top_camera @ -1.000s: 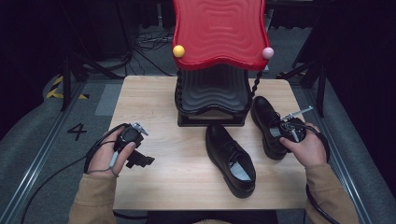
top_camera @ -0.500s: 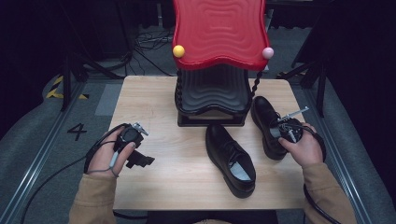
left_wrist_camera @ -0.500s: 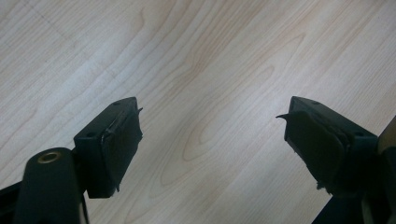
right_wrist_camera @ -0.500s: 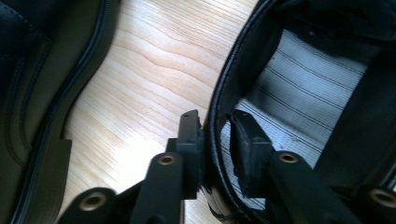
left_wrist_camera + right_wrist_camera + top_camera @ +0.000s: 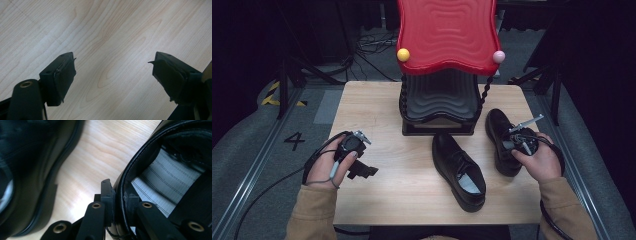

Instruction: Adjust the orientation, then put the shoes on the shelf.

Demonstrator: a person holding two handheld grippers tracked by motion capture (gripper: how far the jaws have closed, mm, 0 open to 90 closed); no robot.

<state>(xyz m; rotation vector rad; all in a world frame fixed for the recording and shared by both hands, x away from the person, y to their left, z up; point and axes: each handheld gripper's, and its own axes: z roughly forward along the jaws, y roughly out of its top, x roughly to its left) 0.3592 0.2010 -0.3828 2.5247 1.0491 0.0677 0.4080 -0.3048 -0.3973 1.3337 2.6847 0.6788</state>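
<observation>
Two black leather shoes lie on the wooden table [image 5: 377, 110]. One shoe [image 5: 458, 170] lies in the middle with its opening toward me. The other shoe [image 5: 501, 134] is at the right, and my right gripper [image 5: 511, 145] is shut on its collar rim [image 5: 121, 192], one jaw outside and one inside above the white insole [image 5: 162, 187]. The neighbouring shoe [image 5: 30, 175] shows at the left of the right gripper view. My left gripper [image 5: 362, 171] rests low at the table's left, jaws wide open [image 5: 113, 75] over bare wood, holding nothing.
A shoe rack [image 5: 439, 107] with black wavy shelves and a red wavy top [image 5: 447, 35] stands at the table's back centre, with a yellow knob [image 5: 403, 54] and a pink knob [image 5: 498, 56]. Cables trail from both grippers. Grey floor surrounds the table.
My right hand has shifted very slightly on the right shoe. The left gripper has stayed still.
</observation>
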